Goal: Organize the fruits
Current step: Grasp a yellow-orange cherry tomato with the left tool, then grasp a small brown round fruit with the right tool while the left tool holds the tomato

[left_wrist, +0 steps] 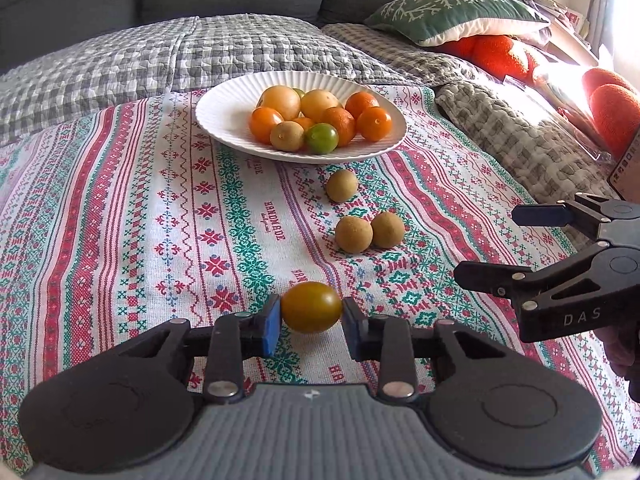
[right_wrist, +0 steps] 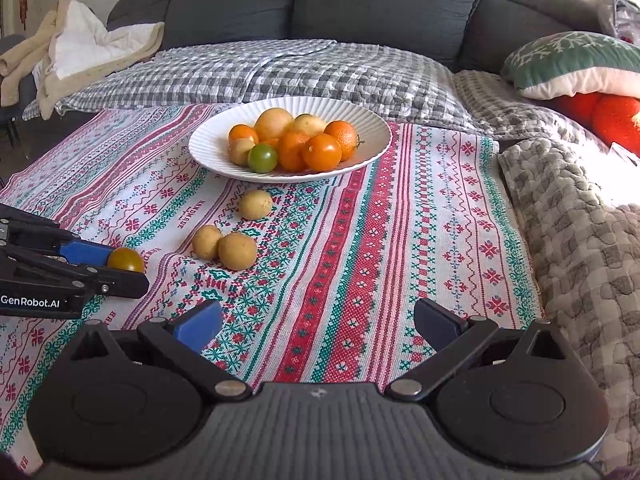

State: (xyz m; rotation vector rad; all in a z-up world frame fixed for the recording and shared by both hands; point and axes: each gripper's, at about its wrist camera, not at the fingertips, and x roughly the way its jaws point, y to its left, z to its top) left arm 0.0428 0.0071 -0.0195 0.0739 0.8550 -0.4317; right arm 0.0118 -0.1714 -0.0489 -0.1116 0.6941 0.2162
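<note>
While its blue pads press on either side of a brownish-green tomato, the left hand-held gripper holds that fruit just above the patterned cloth, on the near side of the white plate. No earlier picture is given, so only the clamp itself can be told. The plate, ribbed at its rim, lies on the cloth and carries a heap of fruit: orange tomatoes, mandarins, two pale yellow round fruits, a small brown one and a green tomato. Between the plate and the held tomato lie three small brown fruits: one just in front of the plate's rim, and a touching pair nearer the tomato. The right hand-held gripper stands to the right of the plate's near side, its jaws wide apart with nothing between them, hovering over bare cloth. Behind the plate lies a grey checked quilt, and to the plate's far right a green pillow.
</note>
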